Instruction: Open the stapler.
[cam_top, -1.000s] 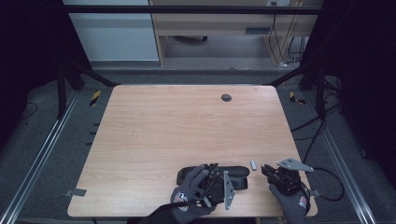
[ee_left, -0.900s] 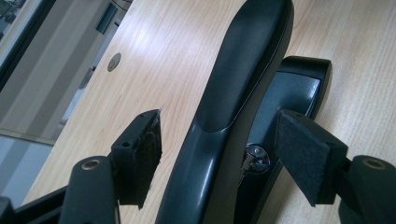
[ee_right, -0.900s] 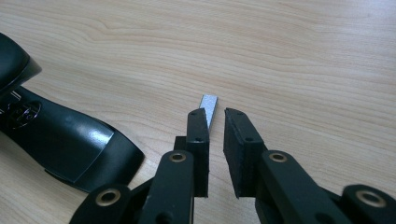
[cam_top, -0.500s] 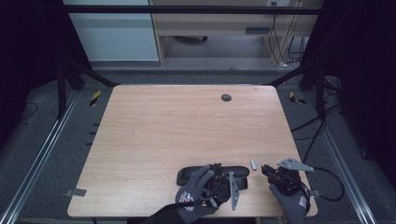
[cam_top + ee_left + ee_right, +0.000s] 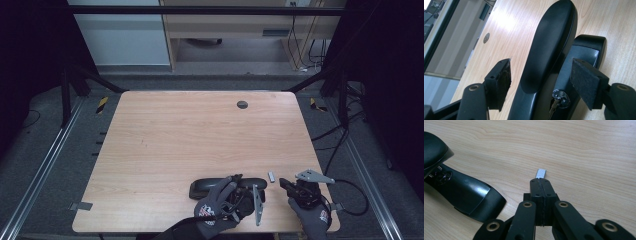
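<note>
A black door handle (image 5: 220, 185) on its long black base (image 5: 584, 55) lies near the table's front edge, with a keyed lock cylinder (image 5: 560, 96) at its near end. My left gripper (image 5: 246, 196) (image 5: 544, 82) is open, one pad on each side of the handle and clear of it. My right gripper (image 5: 283, 183) (image 5: 540, 181) has just been closing. Its pads now meet on the near end of a small silver metal piece (image 5: 541, 173) (image 5: 271, 176), which sticks out past the tips and lies low on the table to the right of the handle.
The wooden table (image 5: 200, 135) has a round dark grommet (image 5: 242, 104) at the back. Gloved hands (image 5: 215, 210) come in over the front edge. Metal rails and cables run along both sides on the floor.
My left gripper has edged to the right along the handle, its grey plate shifting with it. The right hand and the silver piece stay where they were.
</note>
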A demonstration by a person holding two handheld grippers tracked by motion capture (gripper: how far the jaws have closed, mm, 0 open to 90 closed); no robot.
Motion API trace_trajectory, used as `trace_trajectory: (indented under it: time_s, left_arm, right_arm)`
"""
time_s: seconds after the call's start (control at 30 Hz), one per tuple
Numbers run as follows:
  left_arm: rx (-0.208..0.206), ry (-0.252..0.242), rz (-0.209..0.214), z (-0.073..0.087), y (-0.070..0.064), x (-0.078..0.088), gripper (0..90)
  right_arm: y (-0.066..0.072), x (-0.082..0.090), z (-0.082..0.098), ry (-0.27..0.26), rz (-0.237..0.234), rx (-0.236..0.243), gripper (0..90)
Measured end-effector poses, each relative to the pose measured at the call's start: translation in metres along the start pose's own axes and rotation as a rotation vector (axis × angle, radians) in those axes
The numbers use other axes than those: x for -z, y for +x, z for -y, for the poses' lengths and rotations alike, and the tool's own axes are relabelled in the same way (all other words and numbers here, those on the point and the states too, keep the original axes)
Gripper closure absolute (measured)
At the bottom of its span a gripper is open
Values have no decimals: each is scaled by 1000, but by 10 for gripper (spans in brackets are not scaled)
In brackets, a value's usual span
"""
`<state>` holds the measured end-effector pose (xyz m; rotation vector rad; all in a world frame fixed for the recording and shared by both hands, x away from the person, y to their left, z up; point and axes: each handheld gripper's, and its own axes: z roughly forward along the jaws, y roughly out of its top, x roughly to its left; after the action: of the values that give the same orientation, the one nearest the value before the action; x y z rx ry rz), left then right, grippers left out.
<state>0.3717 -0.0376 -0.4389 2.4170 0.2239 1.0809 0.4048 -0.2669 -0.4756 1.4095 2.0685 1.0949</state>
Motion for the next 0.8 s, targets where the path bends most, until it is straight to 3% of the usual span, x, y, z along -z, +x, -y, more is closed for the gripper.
trace_trajectory:
  time_s: [0.33, 0.8]
  left_arm:
    - [-42, 24, -24, -4, -5, -7, 347]
    - [-70, 46, -54, -5, -7, -14, 487]
  right_arm:
    - [0, 0, 0, 1, -1, 1, 900]
    - [1, -1, 0, 5, -13, 9, 900]
